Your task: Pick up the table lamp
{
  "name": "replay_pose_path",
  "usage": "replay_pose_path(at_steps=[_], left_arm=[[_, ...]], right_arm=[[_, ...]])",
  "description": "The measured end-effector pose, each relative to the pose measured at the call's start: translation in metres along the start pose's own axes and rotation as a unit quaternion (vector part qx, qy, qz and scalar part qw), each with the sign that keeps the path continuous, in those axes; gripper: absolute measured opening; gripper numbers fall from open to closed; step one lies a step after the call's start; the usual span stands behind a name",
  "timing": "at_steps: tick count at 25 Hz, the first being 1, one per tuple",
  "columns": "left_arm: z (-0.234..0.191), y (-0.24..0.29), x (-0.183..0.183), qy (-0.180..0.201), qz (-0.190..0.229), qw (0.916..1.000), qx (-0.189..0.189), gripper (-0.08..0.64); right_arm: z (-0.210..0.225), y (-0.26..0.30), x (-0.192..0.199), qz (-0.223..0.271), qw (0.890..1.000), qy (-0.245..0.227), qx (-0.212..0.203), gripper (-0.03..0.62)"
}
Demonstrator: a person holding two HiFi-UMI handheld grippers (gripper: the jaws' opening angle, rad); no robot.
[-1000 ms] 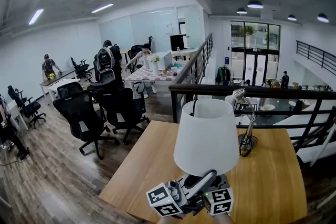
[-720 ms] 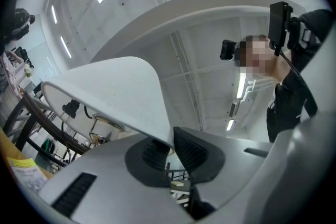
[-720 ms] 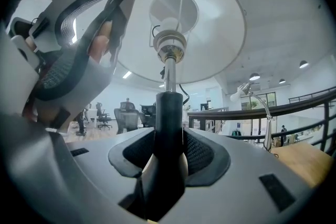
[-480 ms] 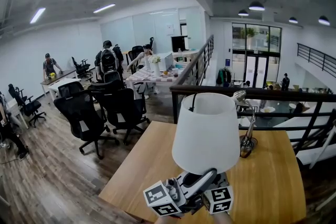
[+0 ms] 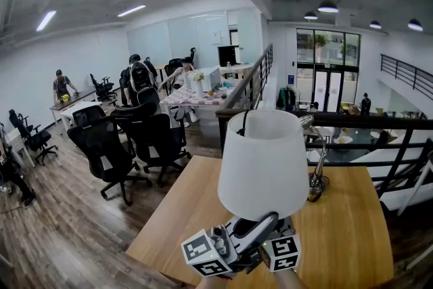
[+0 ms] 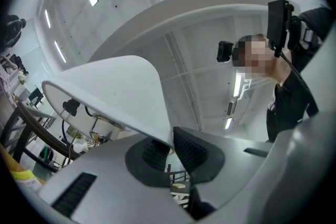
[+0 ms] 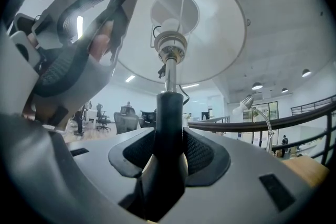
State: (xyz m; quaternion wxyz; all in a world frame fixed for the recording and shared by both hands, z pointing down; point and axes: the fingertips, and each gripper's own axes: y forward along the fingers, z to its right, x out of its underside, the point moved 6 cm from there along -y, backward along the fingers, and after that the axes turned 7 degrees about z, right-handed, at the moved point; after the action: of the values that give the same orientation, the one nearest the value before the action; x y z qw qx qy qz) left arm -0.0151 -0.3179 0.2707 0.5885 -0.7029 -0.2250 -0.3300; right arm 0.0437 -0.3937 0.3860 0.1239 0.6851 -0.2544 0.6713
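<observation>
Two grippers hold the table lamp (image 5: 263,163) over the near end of a wooden table (image 5: 352,227), its white shade (image 6: 113,89) filling the middle of the head view. The right gripper (image 7: 169,150) is closed tight on the lamp's black stem (image 7: 169,113), both ribbed pads pressing its sides, with the socket (image 7: 169,42) and the shade's open underside straight above. The left gripper (image 6: 169,145) has its jaws drawn nearly together on the thin lower rim of the shade, pinching that edge between the pads.

From the head view the lamp's base is hidden behind the shade and the two marker cubes, so whether it rests on the table cannot be told; the stem is not visible there either. The hands holding the grippers are cut off at the bottom edge.

On the table's far side, well apart from the shade, stands a silver gooseneck lamp (image 5: 316,166), partly covered by the shade's right edge. Behind it runs a dark railing (image 5: 352,121). To the left, on the wood floor, are black office chairs (image 5: 108,149); figures at distant desks are too small to make out.
</observation>
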Motion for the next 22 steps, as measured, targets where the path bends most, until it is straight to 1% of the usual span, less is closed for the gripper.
replay_pose_path(at_steps=[10,22], left_arm=[[0.01,0.016,-0.013,0.018,0.0,0.9997,0.018,0.026],[0.021,0.026,-0.016,0.025,0.002,0.9994,0.024,0.026]], right_arm=[[0.004,0.001,-0.025,0.027,1.0,-0.008,-0.001,0.175],[0.006,-0.005,-0.037,0.038,0.999,-0.01,-0.001,0.175]])
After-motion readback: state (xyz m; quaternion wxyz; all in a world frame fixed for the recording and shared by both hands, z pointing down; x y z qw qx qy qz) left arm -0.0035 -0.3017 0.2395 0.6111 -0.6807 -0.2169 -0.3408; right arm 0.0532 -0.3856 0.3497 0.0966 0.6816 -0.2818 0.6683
